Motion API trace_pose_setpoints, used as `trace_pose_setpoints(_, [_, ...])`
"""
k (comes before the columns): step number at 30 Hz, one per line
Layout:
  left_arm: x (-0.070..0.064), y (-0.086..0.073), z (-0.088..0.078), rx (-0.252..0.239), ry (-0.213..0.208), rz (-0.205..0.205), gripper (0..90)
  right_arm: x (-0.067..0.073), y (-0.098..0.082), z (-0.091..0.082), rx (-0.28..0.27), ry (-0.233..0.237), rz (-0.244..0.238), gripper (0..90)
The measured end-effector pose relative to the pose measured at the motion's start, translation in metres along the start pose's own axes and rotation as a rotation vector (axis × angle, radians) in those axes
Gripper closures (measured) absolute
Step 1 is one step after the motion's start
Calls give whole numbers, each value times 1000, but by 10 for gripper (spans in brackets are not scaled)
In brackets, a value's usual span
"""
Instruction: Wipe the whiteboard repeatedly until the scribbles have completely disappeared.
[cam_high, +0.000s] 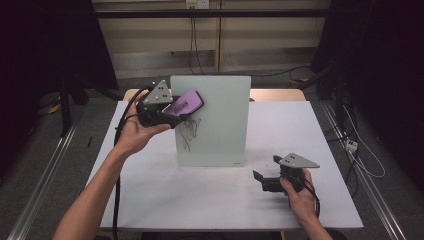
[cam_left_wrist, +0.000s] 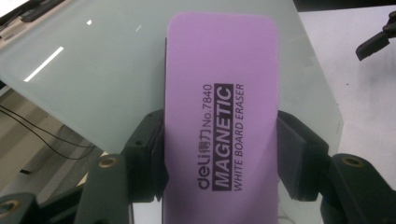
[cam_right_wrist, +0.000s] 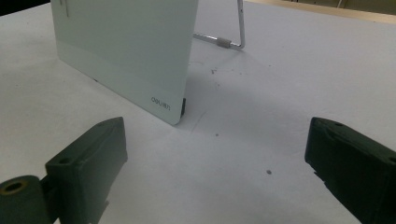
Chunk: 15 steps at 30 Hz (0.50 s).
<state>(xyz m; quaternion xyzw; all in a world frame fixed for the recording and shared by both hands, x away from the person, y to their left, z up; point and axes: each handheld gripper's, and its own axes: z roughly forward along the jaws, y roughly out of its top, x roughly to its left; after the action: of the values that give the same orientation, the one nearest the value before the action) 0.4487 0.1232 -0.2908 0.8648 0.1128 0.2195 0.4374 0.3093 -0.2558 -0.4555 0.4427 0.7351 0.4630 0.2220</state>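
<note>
A pale glass whiteboard stands upright on its wire stand in the middle of the white table. Black scribbles mark its left part. My left gripper is shut on a purple whiteboard eraser, held against the board's upper left just above the scribbles. In the left gripper view the eraser sits between both pads, its label reading "magnetic white board eraser". My right gripper rests low on the table right of the board, jaws open with nothing between them. The right gripper view shows the board's lower corner.
The board's wire stand reaches out behind it. A wooden surface lies past the table's far edge. Cables run along the floor to the right, and a metal rail lines the left side.
</note>
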Motion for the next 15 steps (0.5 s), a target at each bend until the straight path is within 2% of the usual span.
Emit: trace_pose_setpoints(15, [-14, -9, 10, 29, -16, 18, 411, 0, 0, 1, 1, 0, -1, 55])
